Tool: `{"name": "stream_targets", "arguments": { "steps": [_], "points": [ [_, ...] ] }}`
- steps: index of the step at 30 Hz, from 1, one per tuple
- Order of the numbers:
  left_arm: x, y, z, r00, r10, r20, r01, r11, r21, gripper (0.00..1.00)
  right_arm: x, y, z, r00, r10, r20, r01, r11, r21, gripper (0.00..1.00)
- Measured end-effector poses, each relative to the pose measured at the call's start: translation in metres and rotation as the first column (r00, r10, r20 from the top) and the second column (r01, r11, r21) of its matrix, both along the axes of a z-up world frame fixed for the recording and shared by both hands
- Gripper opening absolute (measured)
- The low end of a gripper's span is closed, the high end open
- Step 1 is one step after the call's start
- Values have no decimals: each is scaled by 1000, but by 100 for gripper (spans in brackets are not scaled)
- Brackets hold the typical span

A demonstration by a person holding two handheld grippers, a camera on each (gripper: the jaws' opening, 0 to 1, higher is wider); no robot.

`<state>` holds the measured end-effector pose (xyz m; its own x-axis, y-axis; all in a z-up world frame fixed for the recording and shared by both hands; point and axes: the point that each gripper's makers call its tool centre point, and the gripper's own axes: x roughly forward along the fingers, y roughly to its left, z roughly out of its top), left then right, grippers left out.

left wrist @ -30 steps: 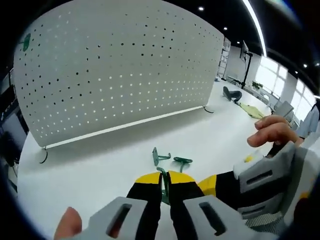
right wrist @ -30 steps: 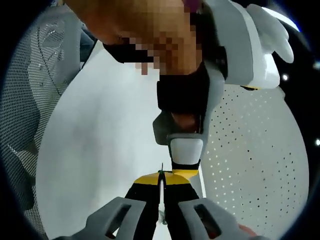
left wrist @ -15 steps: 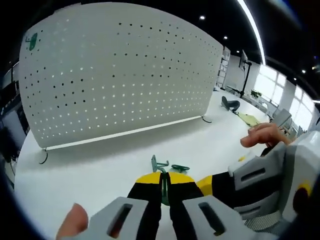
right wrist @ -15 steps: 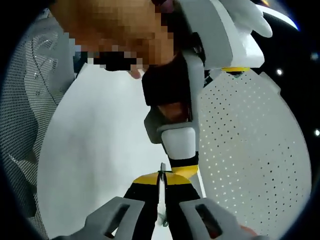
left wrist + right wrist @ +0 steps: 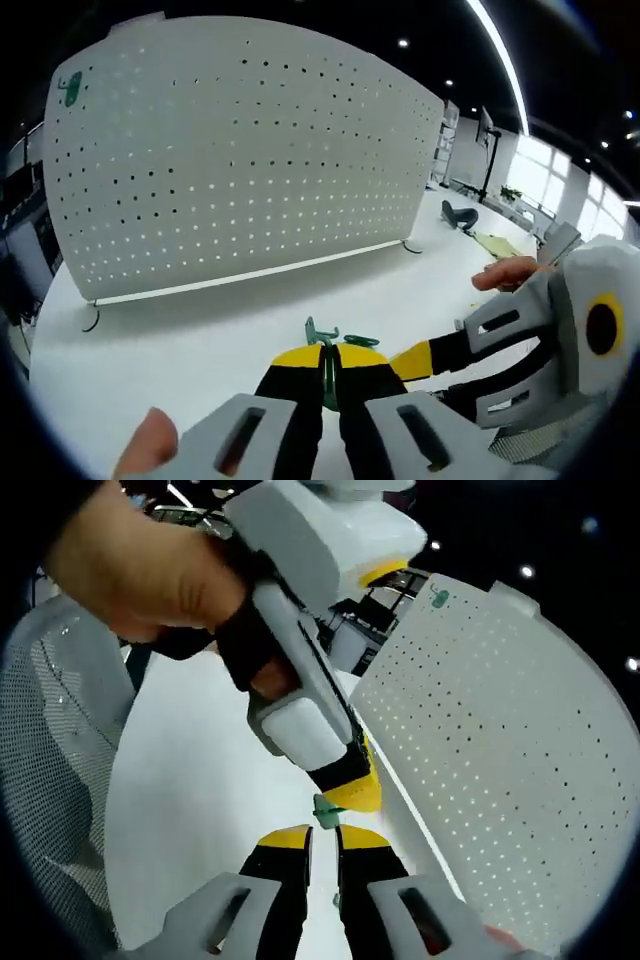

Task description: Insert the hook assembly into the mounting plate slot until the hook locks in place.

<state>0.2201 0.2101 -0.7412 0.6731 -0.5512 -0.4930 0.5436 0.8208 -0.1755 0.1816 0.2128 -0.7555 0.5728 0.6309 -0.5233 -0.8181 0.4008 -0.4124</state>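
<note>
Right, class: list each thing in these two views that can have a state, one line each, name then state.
Left gripper: shut on a green hook.
Green hook: clamped upright between the jaws.
Right gripper: jaws close together, nothing visibly between them.
White pegboard: standing upright on the table, one green hook already hung near its top corner.
Spare green hooks: lying loose on the table.

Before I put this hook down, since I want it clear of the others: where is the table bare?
Bare table lies between the pegboard foot and the left gripper, toward its left. It is crowded at the loose green hooks by the gripper tips, where the right gripper also comes in.
</note>
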Motion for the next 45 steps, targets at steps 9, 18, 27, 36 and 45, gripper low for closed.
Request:
{"name": "stream_targets", "arguments": {
  "steps": [9, 18, 27, 36, 45],
  "points": [
    [-3, 2, 13, 999, -11, 34, 12, 999, -42, 3, 1, -6, 10, 966, -69, -249, 134, 957, 257, 9],
    [-10, 7, 37, 991, -59, 120, 71, 993, -99, 3, 0, -15, 17, 930, -63, -361, 200, 913, 355, 9],
    [-28, 14, 66, 952, -145, 268, 190, 970, -153, 3, -4, -18, 35, 869, -14, -495, 261, 862, 434, 8],
    [-44, 14, 86, 901, -199, 386, 274, 950, -150, 3, -12, -8, 60, 774, 90, -627, 321, 798, 511, 8],
    [-56, 12, 98, 872, -211, 441, 315, 932, -177, 3, -14, -6, 76, 664, 170, -729, 419, 723, 550, 9]
  ]
}}
